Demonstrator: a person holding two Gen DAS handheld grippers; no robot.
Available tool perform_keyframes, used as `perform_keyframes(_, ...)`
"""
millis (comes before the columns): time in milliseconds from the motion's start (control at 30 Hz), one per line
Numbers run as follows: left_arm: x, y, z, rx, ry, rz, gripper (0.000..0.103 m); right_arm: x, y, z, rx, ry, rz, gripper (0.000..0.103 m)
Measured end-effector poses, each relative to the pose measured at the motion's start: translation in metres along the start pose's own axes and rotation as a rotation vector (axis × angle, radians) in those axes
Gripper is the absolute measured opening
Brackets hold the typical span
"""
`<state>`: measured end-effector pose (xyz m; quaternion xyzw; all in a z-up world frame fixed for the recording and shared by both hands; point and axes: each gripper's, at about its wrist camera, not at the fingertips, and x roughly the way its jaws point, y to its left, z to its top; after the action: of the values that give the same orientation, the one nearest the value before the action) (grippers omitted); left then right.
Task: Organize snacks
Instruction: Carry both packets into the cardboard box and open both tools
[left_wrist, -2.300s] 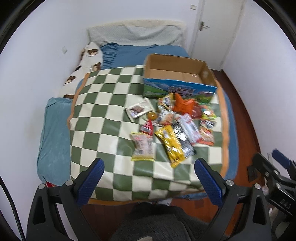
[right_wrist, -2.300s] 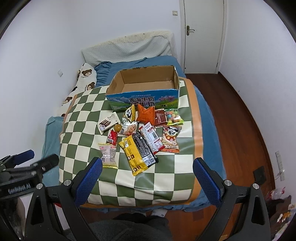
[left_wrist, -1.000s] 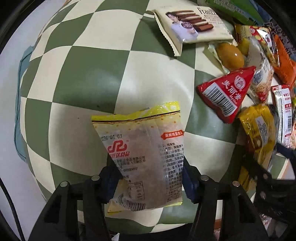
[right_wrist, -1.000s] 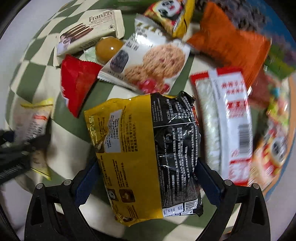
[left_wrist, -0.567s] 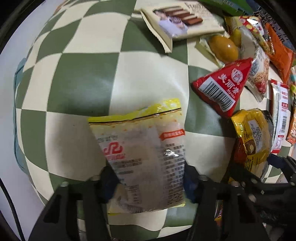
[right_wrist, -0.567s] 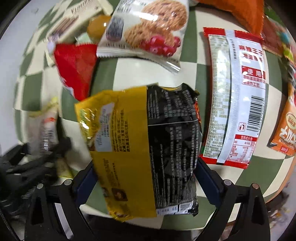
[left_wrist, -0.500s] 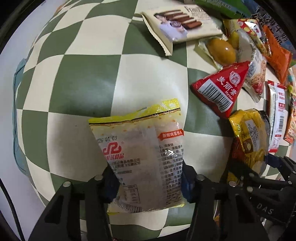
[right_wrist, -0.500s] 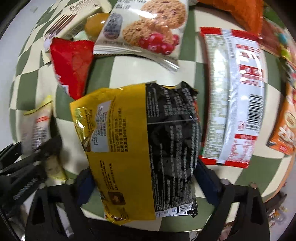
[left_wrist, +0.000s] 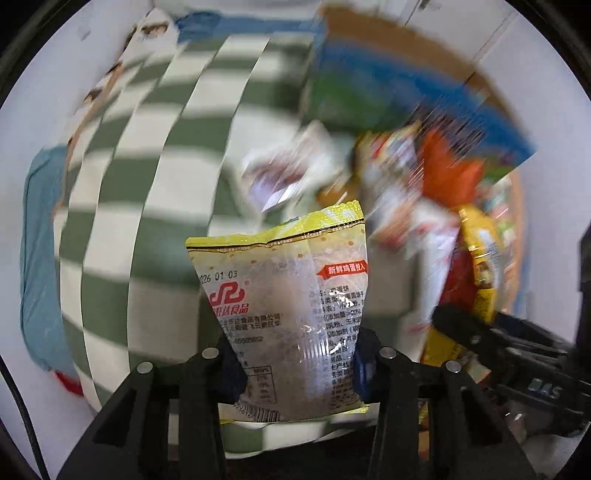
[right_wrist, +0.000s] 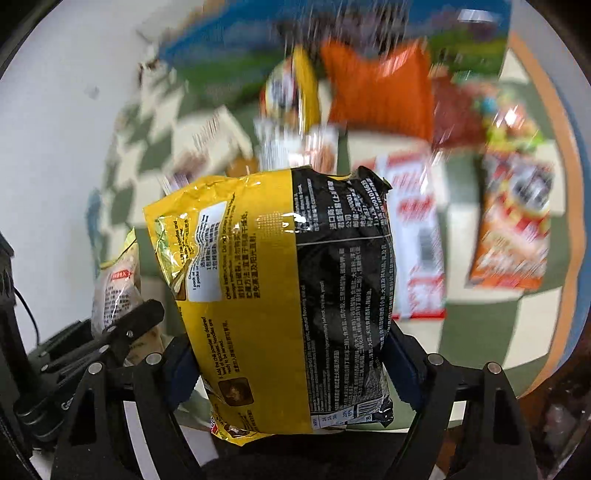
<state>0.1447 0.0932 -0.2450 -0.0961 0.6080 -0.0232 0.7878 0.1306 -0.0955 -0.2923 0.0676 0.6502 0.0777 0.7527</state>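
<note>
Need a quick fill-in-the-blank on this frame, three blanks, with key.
1. The left gripper is shut on a pale packet with a ____ top seal.
2. The right gripper is shut on a bag that is yellow and ____.
3. The bedcover has a green and white ____ pattern.

Missing words: yellow; black; checked

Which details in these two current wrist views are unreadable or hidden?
- Left wrist view: the loose snacks and cardboard box are smeared by motion blur.
- Right wrist view: the noodle pack hides the right tongs pads.
- Box contents: cut off, blurred.
</note>
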Motion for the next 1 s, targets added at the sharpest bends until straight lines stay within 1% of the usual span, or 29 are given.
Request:
perform_keyframes(33, -0.013, -0.009, 0.013, 0.009, -0.022, -0.016, 0.040, -0.018, -0.004, 0.011, 0.000, -0.015, 0.012, 0.086)
perform_keyframes(100, -0.046, -0.030, 0.053, 0.035, -0.066, -0.055, 0.040, -0.047, -0.009, 0.044, -0.006, -0.053, 0.033, 0.086)
perform_keyframes(167, -0.068, -0.052, 0.098, 0.070, -0.110, -0.089, 0.040, -0.080, -0.013, 0.079, -0.020, -0.103, 0.039, 0.086)
perform_keyframes(200, -0.080, -0.063, 0.121, 0.081, -0.130, -0.096, 0.040, -0.094, -0.015, 0.094, -0.023, -0.128, 0.042, 0.086)
perform_keyframes(233, -0.083, -0.075, 0.149, 0.091, -0.150, -0.095, 0.040, -0.109, -0.017, 0.114, -0.031, -0.154, 0.036, 0.086)
perform_keyframes(300, -0.077, -0.088, 0.197, 0.102, -0.168, -0.090, 0.040, -0.131, -0.021, 0.152, -0.043, -0.198, 0.016, 0.086)
perform_keyframes(333, -0.070, -0.092, 0.221, 0.095, -0.169, -0.092, 0.040, -0.140, -0.024, 0.179, -0.047, -0.219, 0.000, 0.086)
perform_keyframes(367, -0.061, -0.095, 0.247, 0.098, -0.160, -0.087, 0.040, -0.136, -0.019, 0.202, -0.054, -0.223, -0.016, 0.086)
perform_keyframes(400, -0.055, -0.099, 0.265, 0.090, -0.150, -0.088, 0.040, -0.137, -0.021, 0.222, -0.053, -0.227, -0.031, 0.086)
perform_keyframes(467, -0.026, -0.099, 0.304, 0.066, -0.104, -0.099, 0.040, -0.131, -0.029, 0.263, -0.056, -0.212, -0.070, 0.086)
perform_keyframes(500, -0.018, -0.104, 0.316, 0.055, -0.083, -0.099, 0.040, -0.126, -0.033, 0.279, -0.052, -0.200, -0.085, 0.086)
perform_keyframes(567, 0.018, -0.104, 0.343, 0.045, -0.017, -0.094, 0.040, -0.109, -0.039, 0.313, -0.051, -0.153, -0.113, 0.086)
perform_keyframes(600, 0.033, -0.105, 0.350, 0.034, 0.016, -0.090, 0.040, -0.098, -0.043, 0.326, -0.045, -0.131, -0.128, 0.086)
perform_keyframes(633, 0.049, -0.104, 0.356, 0.021, 0.053, -0.107, 0.040, -0.092, -0.049, 0.339, -0.044, -0.111, -0.138, 0.086)
perform_keyframes(700, 0.074, -0.102, 0.367, 0.000, 0.101, -0.108, 0.040, -0.070, -0.054, 0.363, -0.036, -0.072, -0.164, 0.086)
perform_keyframes(833, 0.105, -0.107, 0.383, 0.019, 0.135, -0.083, 0.040, -0.026, -0.057, 0.386, -0.039, -0.013, -0.204, 0.086)
perform_keyframes(933, 0.122, -0.109, 0.389, 0.031, 0.161, -0.051, 0.040, -0.007, -0.053, 0.398, -0.042, 0.025, -0.217, 0.087)
perform_keyframes(1000, 0.128, -0.112, 0.391, 0.024, 0.185, -0.046, 0.042, 0.002, -0.063, 0.397, -0.036, 0.050, -0.208, 0.089)
